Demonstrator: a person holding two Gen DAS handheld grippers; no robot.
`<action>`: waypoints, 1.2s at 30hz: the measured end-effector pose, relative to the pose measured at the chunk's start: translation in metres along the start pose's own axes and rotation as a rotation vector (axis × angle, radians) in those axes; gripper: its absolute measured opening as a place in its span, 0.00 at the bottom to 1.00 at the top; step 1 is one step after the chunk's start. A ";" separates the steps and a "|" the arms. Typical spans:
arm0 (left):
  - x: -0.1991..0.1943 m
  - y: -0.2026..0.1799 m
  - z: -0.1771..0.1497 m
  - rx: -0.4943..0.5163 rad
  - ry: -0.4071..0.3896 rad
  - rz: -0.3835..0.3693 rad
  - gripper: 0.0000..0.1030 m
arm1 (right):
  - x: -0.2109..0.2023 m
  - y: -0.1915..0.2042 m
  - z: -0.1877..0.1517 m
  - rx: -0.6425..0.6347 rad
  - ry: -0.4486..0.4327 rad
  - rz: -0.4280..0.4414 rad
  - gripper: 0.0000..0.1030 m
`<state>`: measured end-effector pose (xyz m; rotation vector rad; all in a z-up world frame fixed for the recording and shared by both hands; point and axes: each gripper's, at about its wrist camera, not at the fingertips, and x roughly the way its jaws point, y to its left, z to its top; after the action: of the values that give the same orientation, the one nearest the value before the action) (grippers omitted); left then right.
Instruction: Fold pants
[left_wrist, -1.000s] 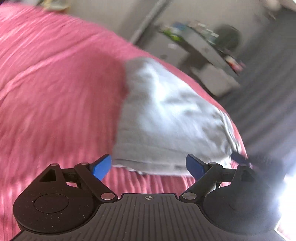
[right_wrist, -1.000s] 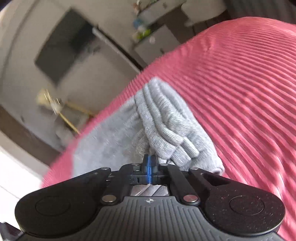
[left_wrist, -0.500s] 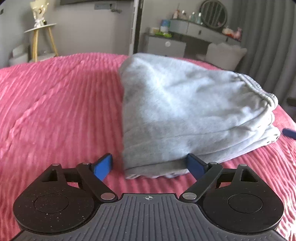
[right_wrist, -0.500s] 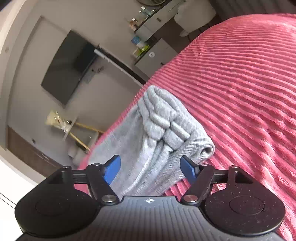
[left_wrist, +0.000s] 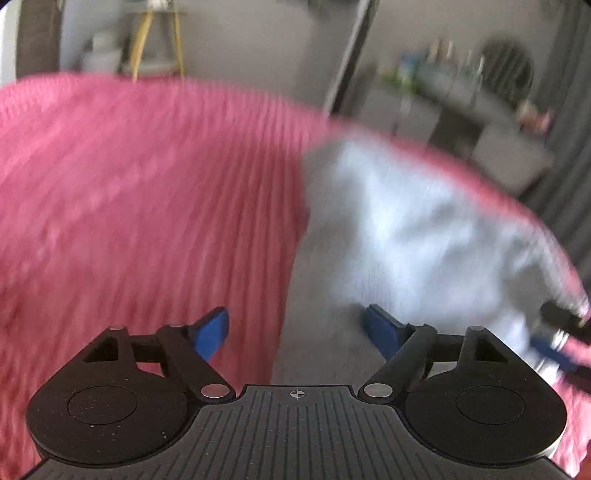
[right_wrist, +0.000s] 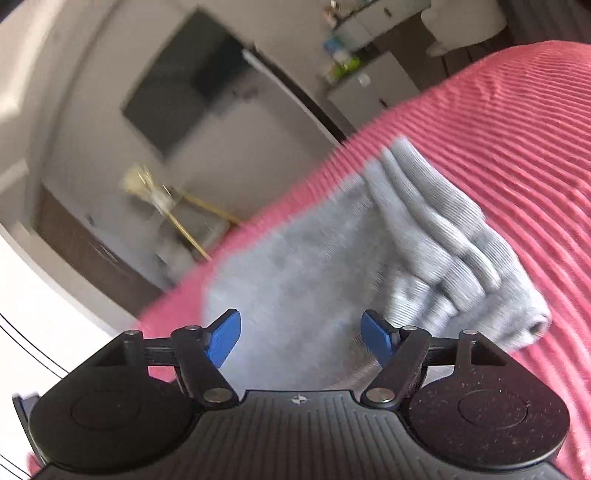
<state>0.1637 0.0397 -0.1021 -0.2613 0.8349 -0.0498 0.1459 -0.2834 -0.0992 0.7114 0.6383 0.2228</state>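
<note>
The grey pants (right_wrist: 332, 266) lay folded into a thick bundle on the pink ribbed bedspread (left_wrist: 147, 221), their ribbed waistband stacked in layers along the right of the right wrist view. Both pairs of tongs stood released. The right tongs (right_wrist: 300, 334), which had let go and then begun narrowing again, held nothing, though cloth showed in the gap between their blue pads (right_wrist: 223, 338). The left tongs (left_wrist: 295, 332), which had drawn in a little, sat astride the bundle's near edge, one pad over the bedspread and the other over grey cloth, gripping neither.

From where I stood the fold looked close to finished, and the danger seemed to lie in disturbing it. Both views were smeared, so the hands appeared to be travelling quickly; a pad that caught a layer on the way could have dragged the top flap open or pushed the bundle askew on the soft spread. The right tongs, if they shut where they hovered, might have pinched only the uppermost layer and peeled it off the stack. The waistband end looked bulky and springy enough to unroll unaided.
</note>
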 end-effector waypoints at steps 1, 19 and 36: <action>-0.001 0.002 -0.009 0.002 -0.010 -0.010 0.83 | 0.001 -0.005 -0.004 -0.012 0.017 -0.014 0.56; -0.067 -0.037 -0.098 0.397 0.103 0.214 0.94 | -0.080 0.039 -0.065 -0.337 0.162 -0.335 0.95; -0.131 -0.079 -0.134 0.322 0.255 0.112 0.95 | -0.145 0.058 -0.093 -0.263 0.330 -0.570 0.95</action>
<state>-0.0186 -0.0452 -0.0732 0.0984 1.0784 -0.1129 -0.0242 -0.2478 -0.0461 0.2186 1.0762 -0.1076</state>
